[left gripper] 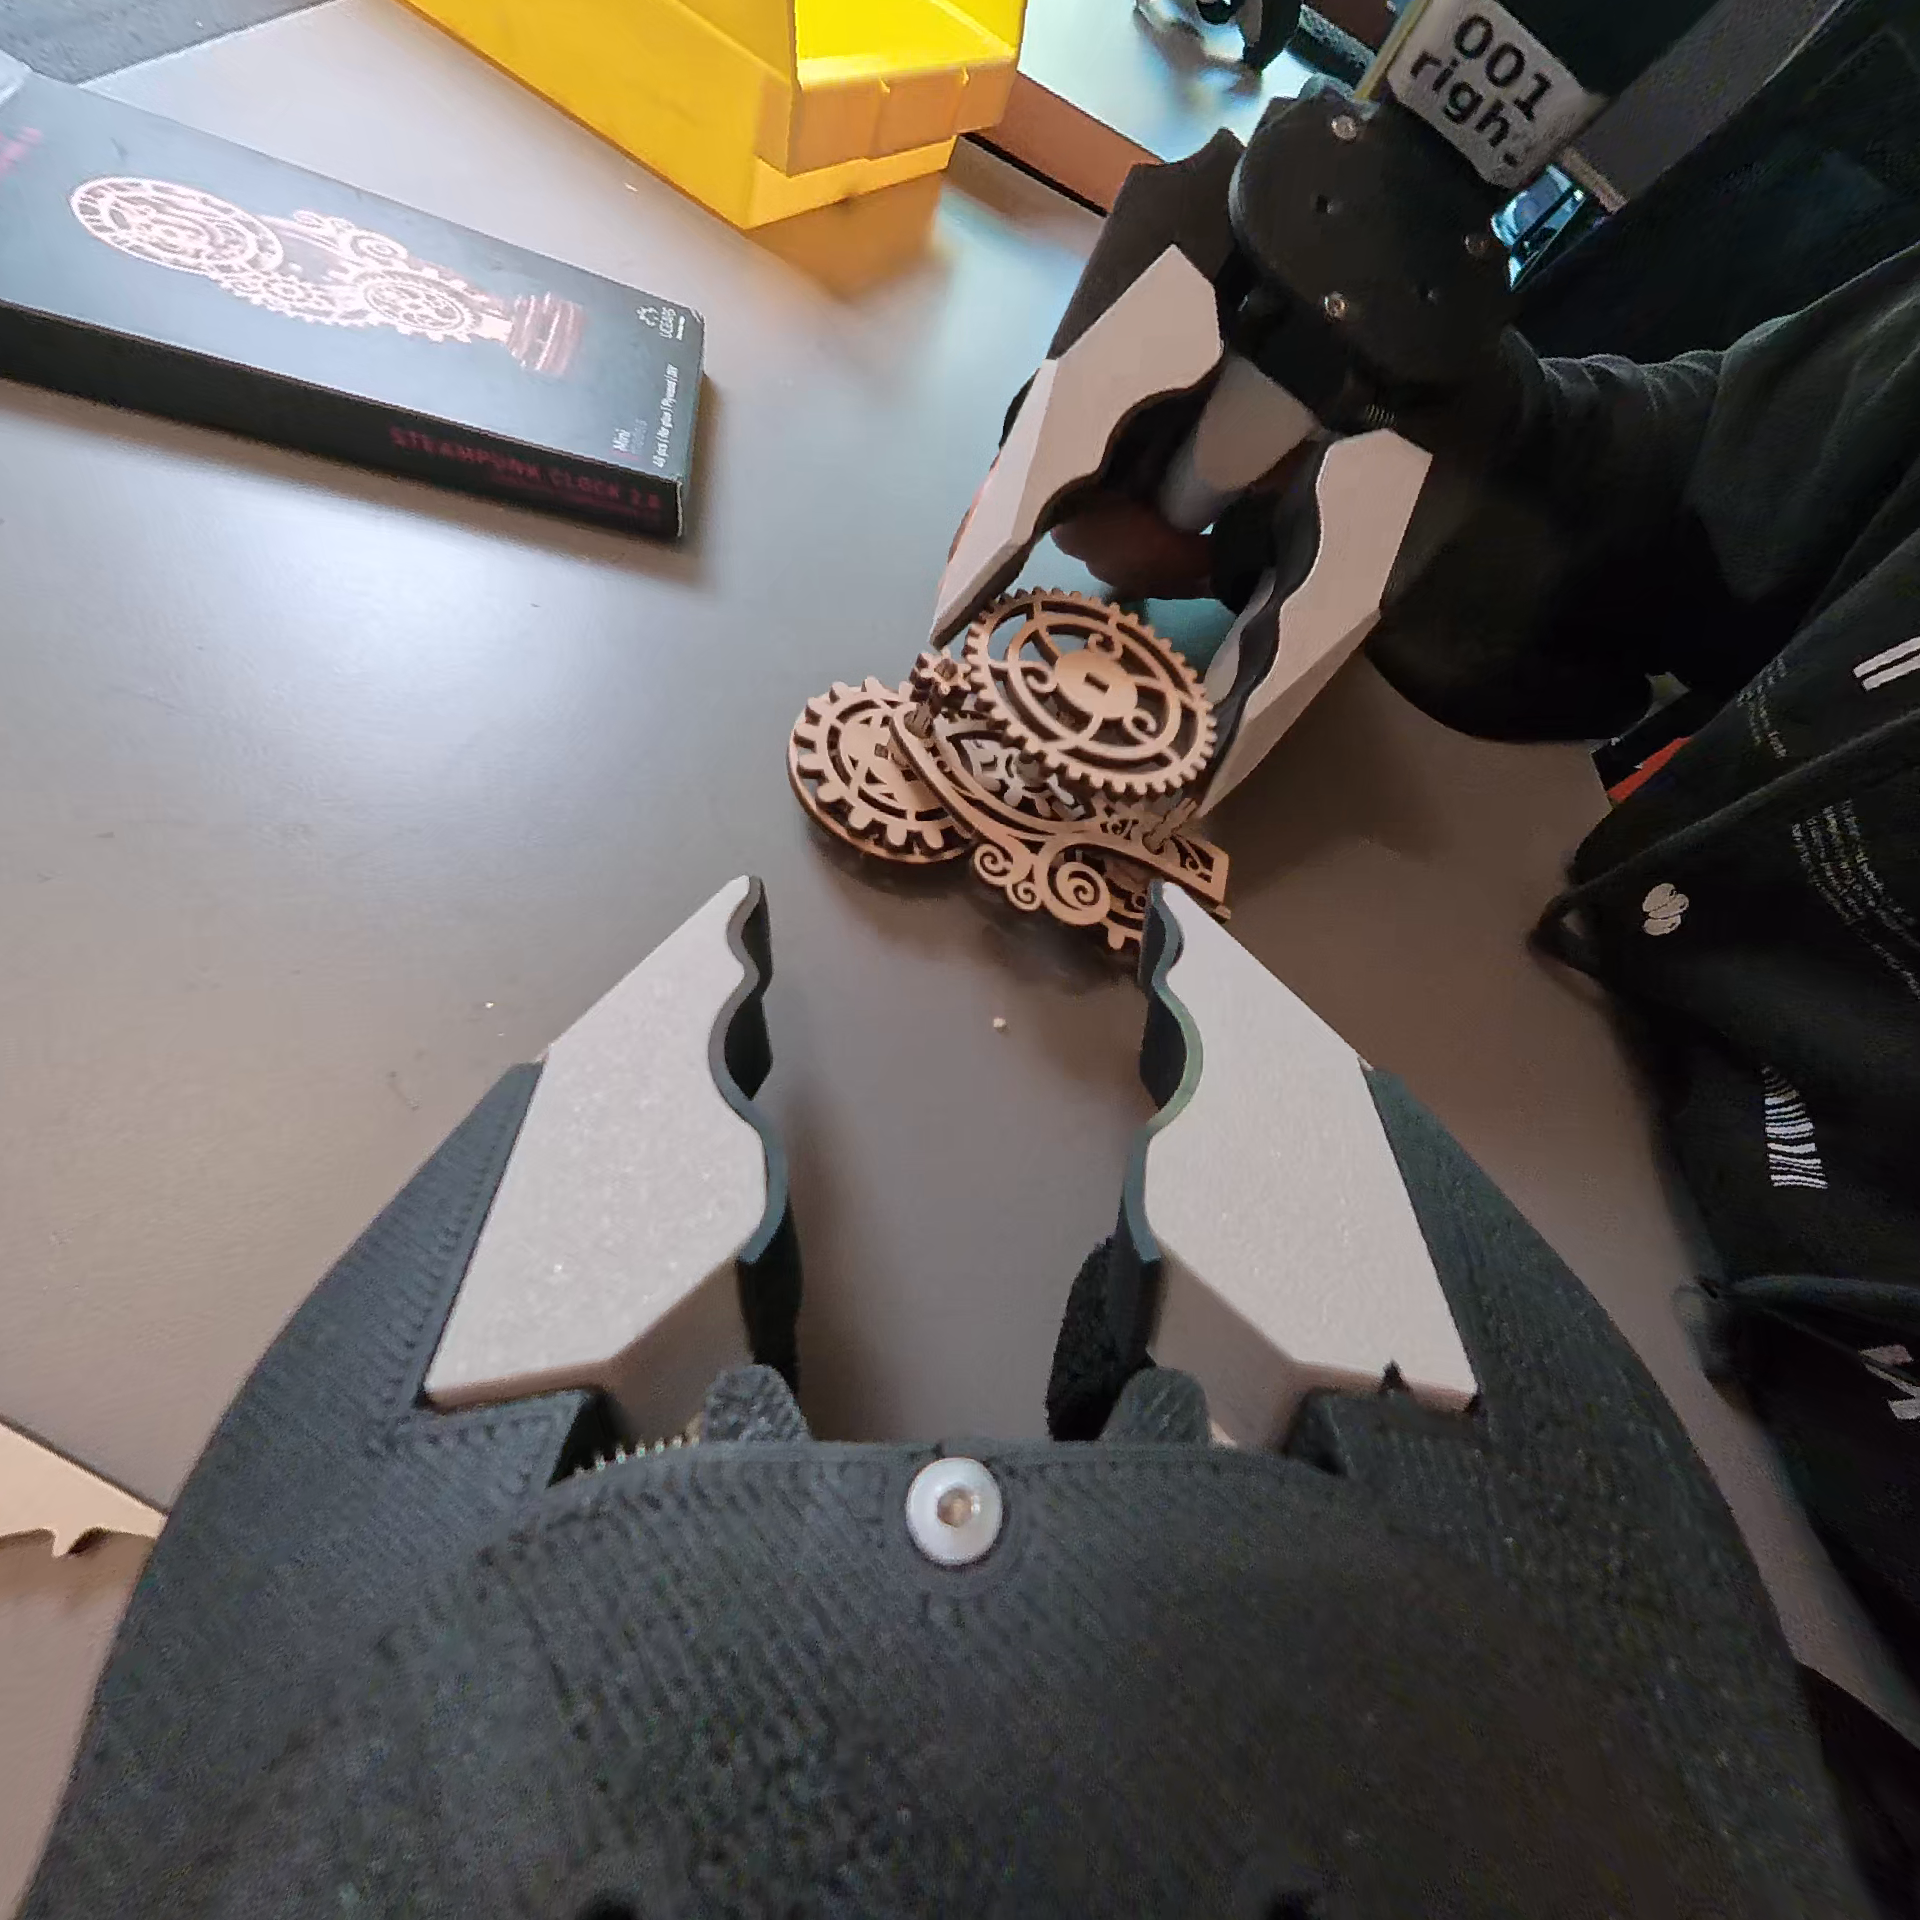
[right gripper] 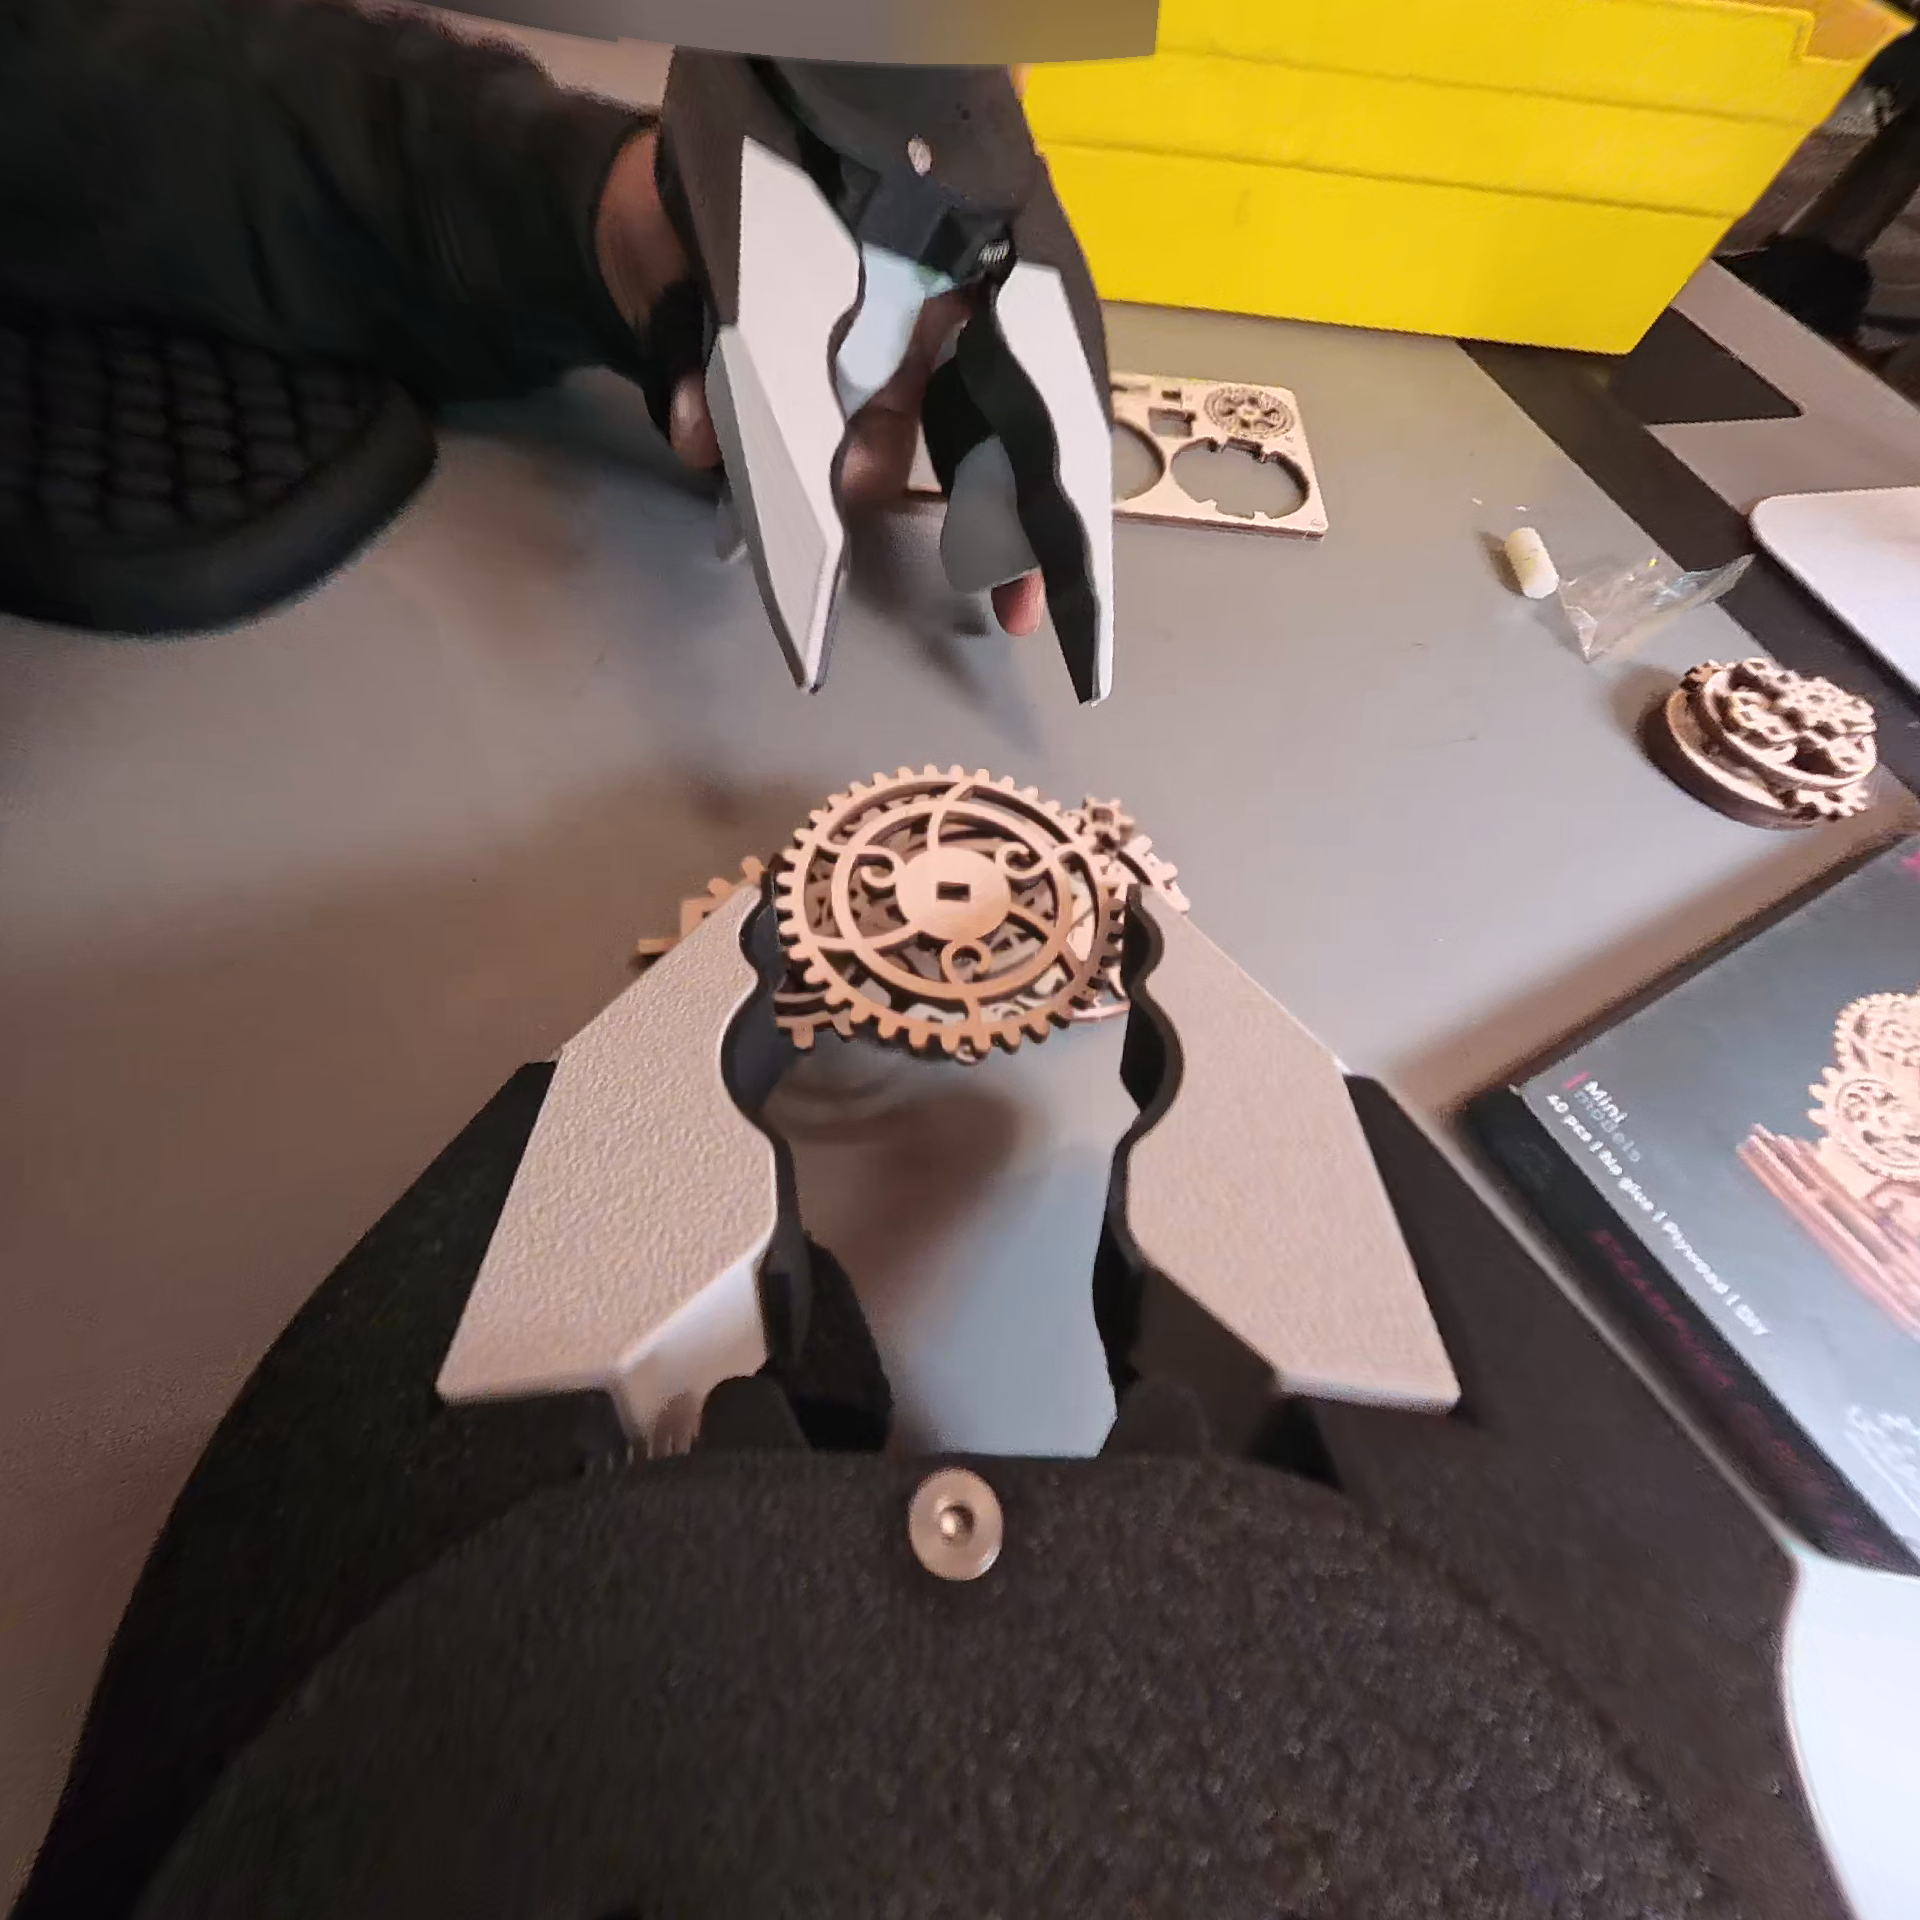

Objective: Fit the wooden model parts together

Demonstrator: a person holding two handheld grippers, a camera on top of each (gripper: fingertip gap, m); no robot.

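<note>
A wooden gear model (left gripper: pixel 1049 831) lies on the grey table (left gripper: pixel 416 831). Its large toothed wheel (right gripper: pixel 940 940) sits on top, tilted up. My right gripper (right gripper: pixel 945 906) is closed on that wheel, with a finger touching its rim on each side. It also shows in the left wrist view (left gripper: pixel 1081 717), coming down from the upper right. My left gripper (left gripper: pixel 956 899) is open and empty. It sits just short of the model's scrollwork end. In the right wrist view it (right gripper: pixel 951 686) hovers above and beyond the wheel.
A yellow bin (right gripper: pixel 1403 156) stands at the back. The black kit box (left gripper: pixel 343 312) lies flat. A punched-out wooden sheet (right gripper: pixel 1216 457), a small round gear assembly (right gripper: pixel 1766 743), a white peg (right gripper: pixel 1527 561) and a plastic bag lie on the table. A black bag (left gripper: pixel 1766 935) borders the edge. Tip to tip, the grippers are about 6 cm apart. The white peg (right gripper: pixel 1527 561) is about 20 cm from my left fingertips.
</note>
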